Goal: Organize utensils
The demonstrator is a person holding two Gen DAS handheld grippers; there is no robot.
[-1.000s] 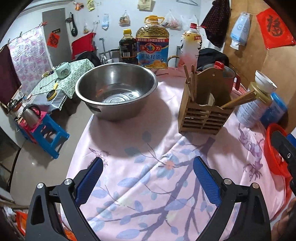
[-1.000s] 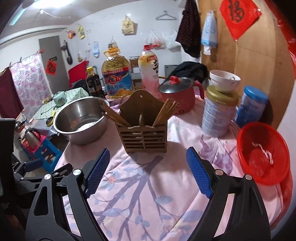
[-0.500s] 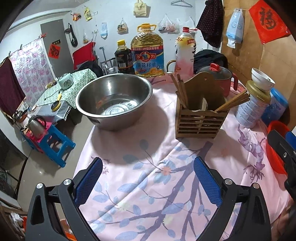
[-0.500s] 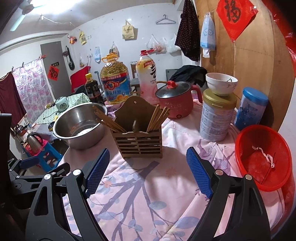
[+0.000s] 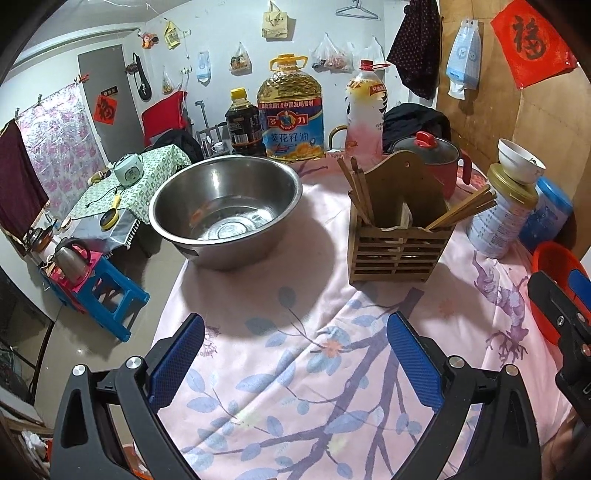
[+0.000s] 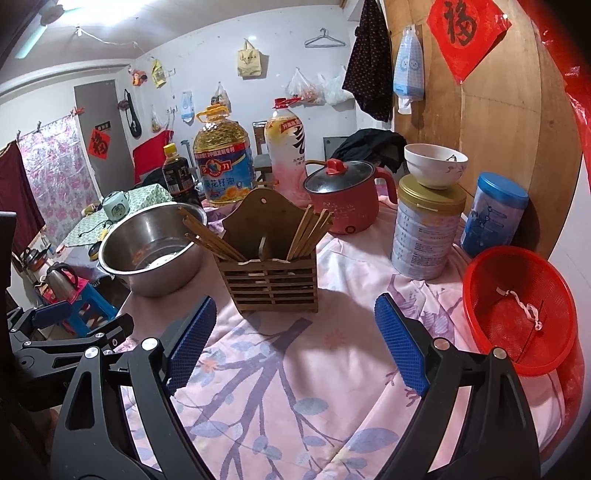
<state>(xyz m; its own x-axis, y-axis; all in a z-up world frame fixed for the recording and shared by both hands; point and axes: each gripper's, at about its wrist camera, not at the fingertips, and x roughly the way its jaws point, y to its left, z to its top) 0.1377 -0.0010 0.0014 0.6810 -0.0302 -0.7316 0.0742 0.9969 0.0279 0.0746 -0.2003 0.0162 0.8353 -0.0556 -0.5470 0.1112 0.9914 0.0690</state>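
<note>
Blue ribbed pads face each other on my two grippers, left [image 5: 295,365] and right [image 6: 295,343]; both sets of fingers stand wide apart with nothing between them, hovering over the bench [image 5: 295,406], which wears a pink cloth printed with blue leaves and purple branches.

Past the fingers, near the middle of the bench, stands the slatted wooden utensil holder [image 6: 271,280]. Wooden chopsticks [image 6: 310,232] lean out of its two sides. Just left of it sits a steel bowl [image 5: 225,206], and at the right edge a red mesh basket [image 6: 517,314].

Behind the holder I see a red pot [image 6: 343,210] with a glass lid, a gold-lidded tin [image 6: 426,229] carrying a white bowl [image 6: 434,164], and a blue canister [image 6: 493,214].

Farther back, an oil jug [image 5: 291,114] reads "多力" and "葵花籽油"; beside it are a dark sauce bottle [image 5: 243,125] and a pink drink bottle [image 5: 365,110].

On the wooden wall hangs a red "福" sheet [image 6: 465,33]. Bags and a hanger dot the white wall.
</note>
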